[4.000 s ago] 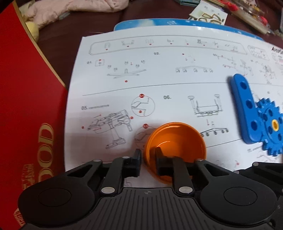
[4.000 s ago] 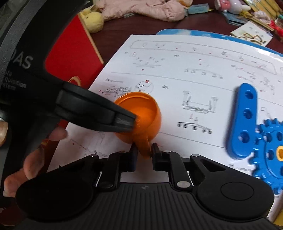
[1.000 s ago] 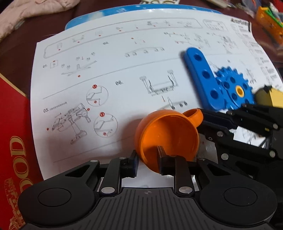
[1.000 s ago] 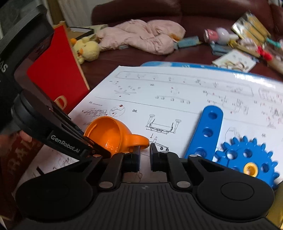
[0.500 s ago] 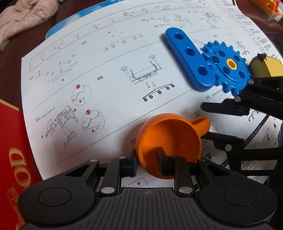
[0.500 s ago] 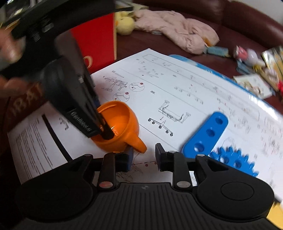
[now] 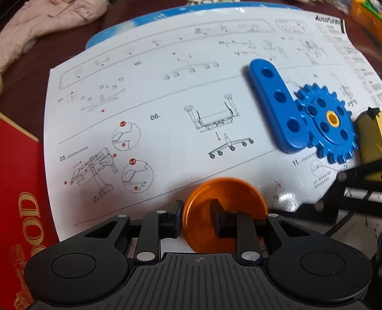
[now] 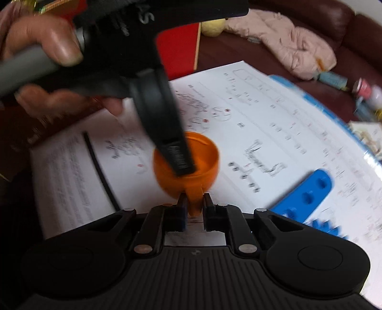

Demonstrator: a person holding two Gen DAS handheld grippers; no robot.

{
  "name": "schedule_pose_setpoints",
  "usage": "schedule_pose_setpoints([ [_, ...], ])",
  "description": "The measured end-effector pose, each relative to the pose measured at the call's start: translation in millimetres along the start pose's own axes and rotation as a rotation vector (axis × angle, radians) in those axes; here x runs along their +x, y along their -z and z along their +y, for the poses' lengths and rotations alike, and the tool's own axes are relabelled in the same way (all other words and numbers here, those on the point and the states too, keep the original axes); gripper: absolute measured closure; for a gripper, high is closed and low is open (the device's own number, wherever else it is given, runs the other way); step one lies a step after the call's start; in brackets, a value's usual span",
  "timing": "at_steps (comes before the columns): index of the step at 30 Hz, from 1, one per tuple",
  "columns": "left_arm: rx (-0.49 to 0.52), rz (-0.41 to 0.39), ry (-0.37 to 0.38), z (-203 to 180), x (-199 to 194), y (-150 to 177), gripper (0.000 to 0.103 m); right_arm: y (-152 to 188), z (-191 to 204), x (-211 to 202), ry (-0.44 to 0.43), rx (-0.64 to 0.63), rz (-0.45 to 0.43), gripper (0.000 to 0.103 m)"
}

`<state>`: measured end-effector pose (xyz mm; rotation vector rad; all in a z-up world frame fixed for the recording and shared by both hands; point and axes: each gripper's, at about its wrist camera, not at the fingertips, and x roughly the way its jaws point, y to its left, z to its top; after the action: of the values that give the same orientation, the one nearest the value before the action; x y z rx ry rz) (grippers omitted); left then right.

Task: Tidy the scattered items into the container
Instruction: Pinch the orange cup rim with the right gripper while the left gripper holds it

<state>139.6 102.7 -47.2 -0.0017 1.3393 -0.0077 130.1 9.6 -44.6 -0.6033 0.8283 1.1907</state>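
Cup (image 8: 188, 167) handle (mostly hidden) sits pinched in right tool (image 8: 193, 209).

A white instruction sheet (image 7: 167, 100) lies beside a red box (image 7: 19, 181) and pink cloth (image 7: 47, 19).

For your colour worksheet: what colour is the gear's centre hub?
Yellow, on the blue gear; clearest in the left wrist view.
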Motion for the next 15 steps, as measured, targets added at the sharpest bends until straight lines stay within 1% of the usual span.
schedule_pose_setpoints([
  [3, 0.041, -0.014, -0.032, -8.3, -0.9, 2.9, 0.071, 0.3, -2.3, 3.7, -0.007, 0.059, 0.007, 0.087],
  [5, 0.031, -0.015, -0.026, -7.2, -0.6, 2.2, 0.068, 2.6, -1.5, 6.8, -0.012, 0.076, 0.008, 0.087],
  [6, 0.015, -0.015, -0.015, -5.5, -0.1, 1.9, 0.068, 4.0, -0.1, 8.0, -0.011, 0.08, 0.009, 0.087],
  [7, 0.005, -0.017, -0.013, -4.2, -0.3, 2.1, 0.074, 5.1, 0.9, 8.5, -0.01, 0.089, 0.008, 0.087],
  [8, -0.002, -0.017, -0.021, -3.6, -0.6, 2.6, 0.087, 5.7, 1.5, 8.3, -0.011, 0.104, 0.008, 0.088],
  [11, -0.031, -0.036, -0.023, -1.6, -6.0, 5.5, 0.098, 5.8, -1.9, 3.4, -0.006, 0.181, 0.015, 0.088],
  [13, -0.034, -0.055, -0.018, -3.1, -12.4, 7.6, 0.101, 6.4, -7.7, -2.5, -0.002, 0.238, 0.017, 0.088],
  [15, -0.02, -0.07, -0.023, -6.6, -17.7, 9.0, 0.101, 7.3, -10.2, -8.2, -0.014, 0.278, 0.016, 0.088],
])
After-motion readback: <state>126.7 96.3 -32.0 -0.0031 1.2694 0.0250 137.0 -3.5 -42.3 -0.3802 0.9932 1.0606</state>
